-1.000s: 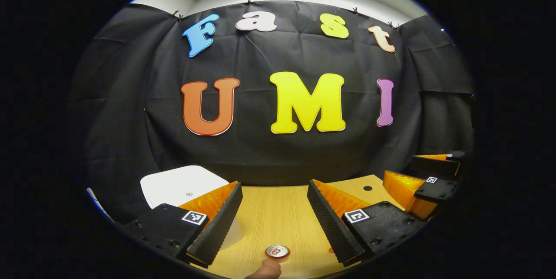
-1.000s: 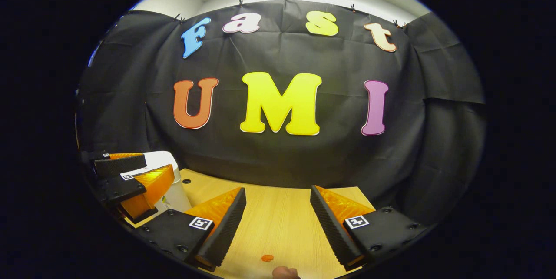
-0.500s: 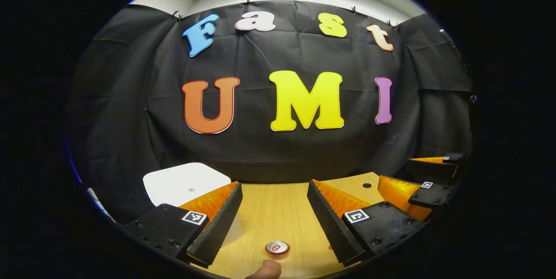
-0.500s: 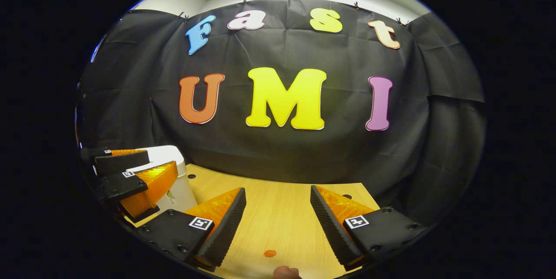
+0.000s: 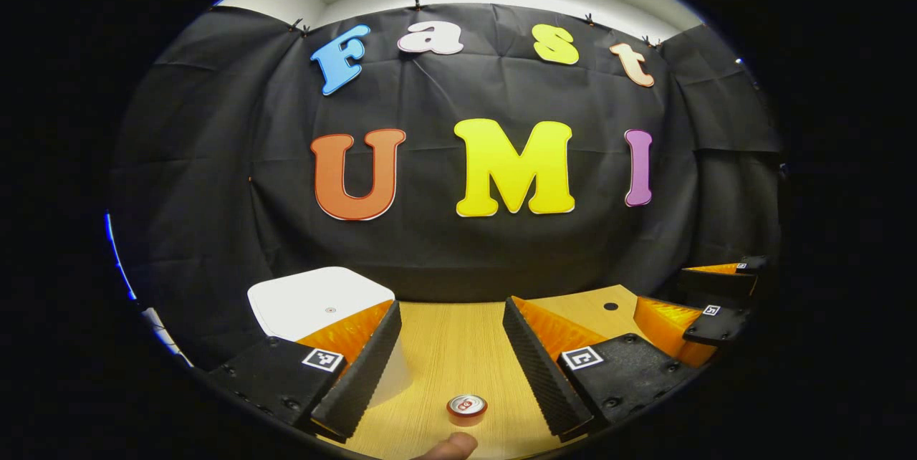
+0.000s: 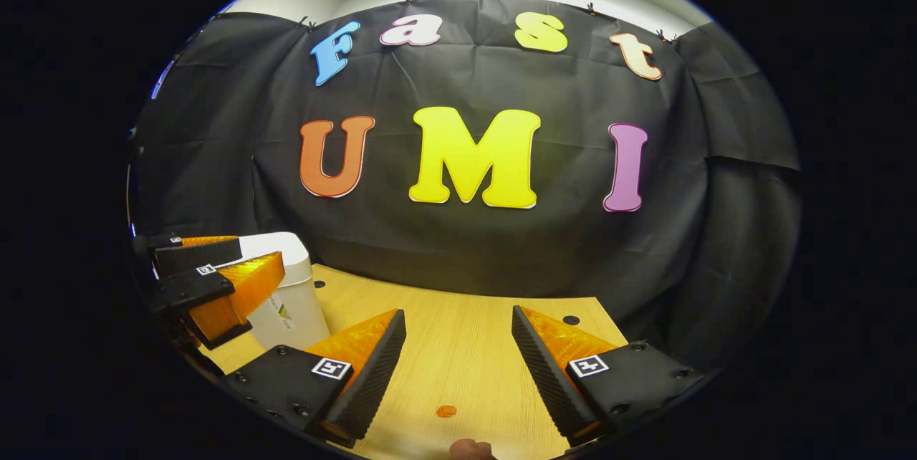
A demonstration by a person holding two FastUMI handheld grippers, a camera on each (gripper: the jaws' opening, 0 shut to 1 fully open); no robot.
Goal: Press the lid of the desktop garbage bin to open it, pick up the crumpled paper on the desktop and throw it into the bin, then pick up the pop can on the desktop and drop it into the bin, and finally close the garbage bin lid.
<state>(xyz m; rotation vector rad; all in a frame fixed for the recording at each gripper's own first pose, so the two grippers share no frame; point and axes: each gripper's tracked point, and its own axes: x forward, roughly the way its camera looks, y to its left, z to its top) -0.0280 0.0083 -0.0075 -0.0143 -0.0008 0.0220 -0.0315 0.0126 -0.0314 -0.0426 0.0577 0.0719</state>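
Note:
The white bin (image 5: pixel 322 300) stands at the left in the left gripper view with its flat lid closed. A pop can (image 5: pixel 467 408) stands upright on the wooden table (image 5: pixel 451 345), seen from above, low between my left gripper's (image 5: pixel 451 304) open fingers and well below them. In the right gripper view, my right gripper (image 6: pixel 458 315) hangs open over bare table (image 6: pixel 458 367). The bin (image 6: pixel 294 309) is at its left, with the left gripper (image 6: pixel 259 252) held open beside the lid. The right gripper (image 5: pixel 659 288) also appears at the far right of the left gripper view.
A small orange speck (image 6: pixel 445 411) lies on the table near the right gripper. Round holes (image 6: pixel 571 319) mark the tabletop near its back edge. The black cloth wall closes the back. A person's fingertip (image 5: pixel 448 446) shows at the bottom edge.
Both views have drifted slightly. The right gripper view now shows more table and more of the bin's side. The can sits a little farther right in the left gripper view. Both grippers stay open.

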